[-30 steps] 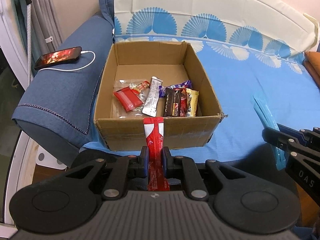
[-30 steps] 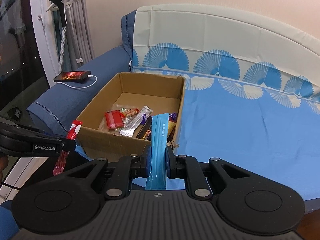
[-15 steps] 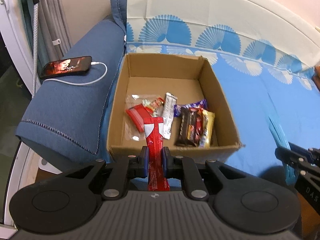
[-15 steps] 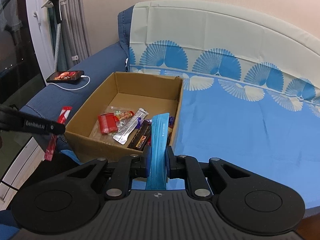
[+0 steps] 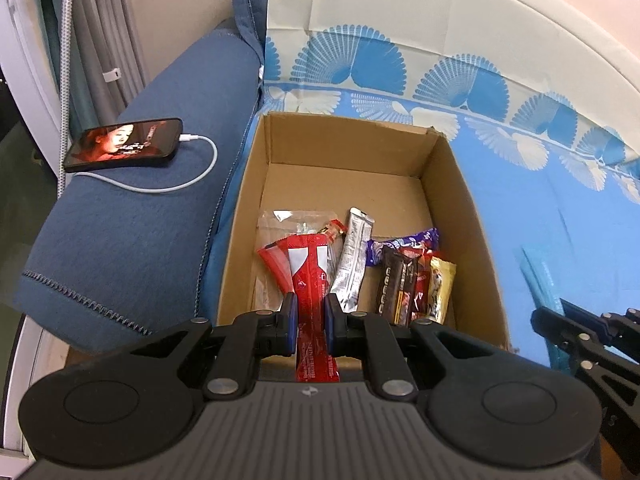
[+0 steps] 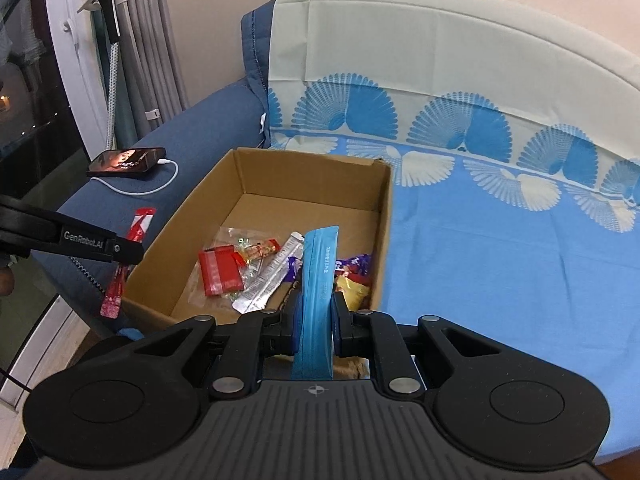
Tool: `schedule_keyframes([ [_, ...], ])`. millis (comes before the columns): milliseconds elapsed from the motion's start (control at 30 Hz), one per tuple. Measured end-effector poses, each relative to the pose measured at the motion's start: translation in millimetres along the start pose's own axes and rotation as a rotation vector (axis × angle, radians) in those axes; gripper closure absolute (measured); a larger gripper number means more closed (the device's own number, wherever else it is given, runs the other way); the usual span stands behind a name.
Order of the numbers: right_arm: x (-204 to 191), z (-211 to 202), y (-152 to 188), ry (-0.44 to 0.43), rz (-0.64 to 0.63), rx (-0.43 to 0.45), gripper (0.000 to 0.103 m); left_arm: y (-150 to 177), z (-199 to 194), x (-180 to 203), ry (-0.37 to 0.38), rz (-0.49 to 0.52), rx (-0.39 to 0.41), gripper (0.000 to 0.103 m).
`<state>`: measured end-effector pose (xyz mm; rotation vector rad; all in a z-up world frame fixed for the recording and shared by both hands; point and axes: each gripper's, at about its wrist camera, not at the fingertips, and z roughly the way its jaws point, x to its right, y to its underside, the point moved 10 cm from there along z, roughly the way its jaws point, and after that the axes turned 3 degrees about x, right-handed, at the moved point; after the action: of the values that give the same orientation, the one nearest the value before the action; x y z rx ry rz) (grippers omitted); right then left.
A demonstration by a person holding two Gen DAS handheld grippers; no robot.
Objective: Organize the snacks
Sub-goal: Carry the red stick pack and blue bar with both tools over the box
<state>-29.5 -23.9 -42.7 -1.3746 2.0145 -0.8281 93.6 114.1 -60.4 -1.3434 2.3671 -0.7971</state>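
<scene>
Left claw (image 5: pixel 311 314) squeezes a long red snack packet (image 5: pixel 310 276) that sticks up past its tips. Right claw (image 6: pixel 314 322) squeezes a long blue snack packet (image 6: pixel 318 280) the same way. Just ahead of both claws sits an open cardboard box (image 5: pixel 448 184) on the blue sofa cover (image 6: pixel 500 248). Inside the box, near the claws, lie a red packet (image 6: pixel 218 270), a silver bar (image 5: pixel 352 264), a dark chocolate bar (image 5: pixel 394 284) and a gold packet (image 5: pixel 440 286). Far to the left of the box, a phone (image 5: pixel 124 148) rests on the sofa arm (image 5: pixel 132 232).
</scene>
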Motion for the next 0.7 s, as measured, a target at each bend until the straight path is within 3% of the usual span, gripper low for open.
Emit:
schedule_keyframes([
  [333, 6.0, 54.4, -19.8, -0.009, 0.015, -0.029, 0.087, -21.5, 52.8, 4.7, -0.008, 0.023, -0.044, 0.088],
  [700, 6.1, 106.4, -18.8, -0.029, 0.020, -0.090, 0.087, -29.9, 105.2, 1.8, -0.032, 0.042, -0.096, 0.088],
])
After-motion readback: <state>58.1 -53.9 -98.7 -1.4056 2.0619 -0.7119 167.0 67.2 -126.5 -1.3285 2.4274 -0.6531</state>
